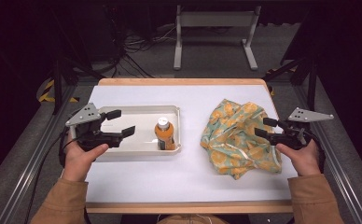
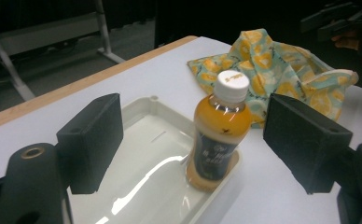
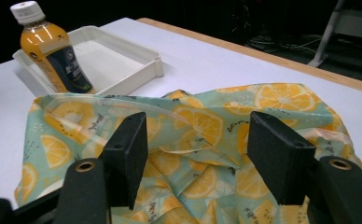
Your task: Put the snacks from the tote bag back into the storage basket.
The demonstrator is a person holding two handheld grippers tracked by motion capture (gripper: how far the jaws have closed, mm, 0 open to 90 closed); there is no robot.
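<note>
A bottle of orange drink [image 1: 164,134] with a white cap stands upright in the near right corner of a white tray [image 1: 137,111] on the table's left half. My left gripper [image 1: 121,122] hovers open over the tray's left part, its jaws aimed at the bottle [image 2: 221,133] but apart from it. A crumpled cloth bag [image 1: 238,137] printed with orange slices lies on the table's right half. My right gripper [image 1: 263,127] is open at the bag's right edge, the bag [image 3: 193,126] lying between and beyond its jaws. The bottle [image 3: 51,49] and tray [image 3: 123,58] appear beyond the bag.
The white table top has a wooden edge [image 1: 184,81] at the far side. Beyond it on the floor stand a grey metal frame [image 1: 214,35] and loose cables [image 1: 132,51]. Bare table surface lies between tray and bag and along the near edge.
</note>
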